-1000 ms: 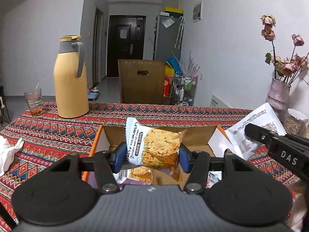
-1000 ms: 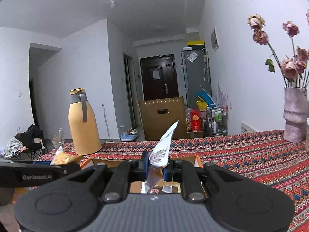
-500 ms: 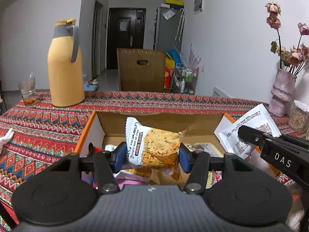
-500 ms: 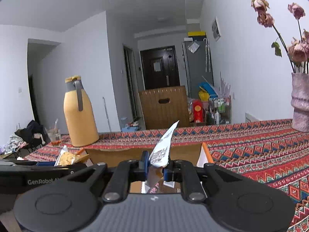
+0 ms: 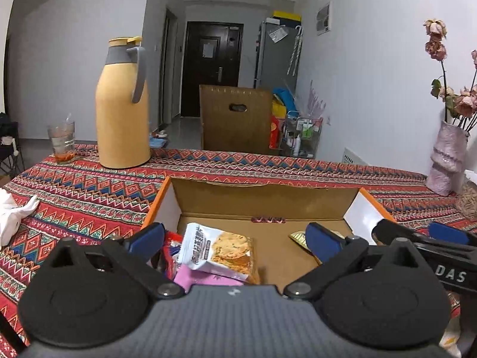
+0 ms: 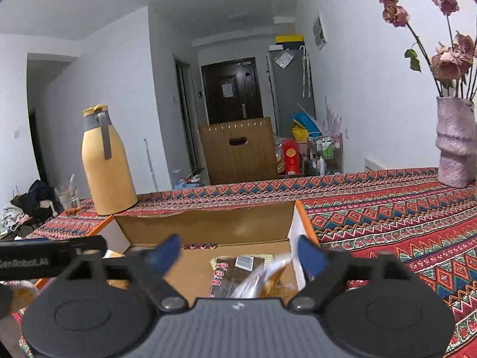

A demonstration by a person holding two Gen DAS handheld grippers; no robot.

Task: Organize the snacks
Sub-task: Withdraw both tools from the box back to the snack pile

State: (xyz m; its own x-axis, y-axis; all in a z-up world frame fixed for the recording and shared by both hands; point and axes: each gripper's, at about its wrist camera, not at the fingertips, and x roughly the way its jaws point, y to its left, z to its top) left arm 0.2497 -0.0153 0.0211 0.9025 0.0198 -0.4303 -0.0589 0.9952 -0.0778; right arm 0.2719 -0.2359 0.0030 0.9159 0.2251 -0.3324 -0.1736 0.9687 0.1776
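1. Your left gripper (image 5: 235, 237) was clamped on the cracker packet (image 5: 219, 252) half a second ago; its blue fingers (image 5: 147, 235) now stand wide apart with nothing between them.
2. That packet now lies inside the open cardboard box (image 5: 265, 201), at its left side, resting on a pink packet (image 5: 205, 279) and other wrappers.
3. Your right gripper (image 6: 237, 253) held a white printed packet upright before; its fingers are now spread wide too (one looks motion-blurred).
4. A blurred white and gold packet (image 6: 262, 277) sits low between those fingers, over a dark packet (image 6: 235, 268) on the box floor (image 6: 190, 271).
5. The cracker packet is white, with dark lettering at its left end and a picture of golden crackers.
6. The box stands on the bench's patterned cloth (image 5: 86, 197), with a yellow flask (image 5: 122, 104) behind.
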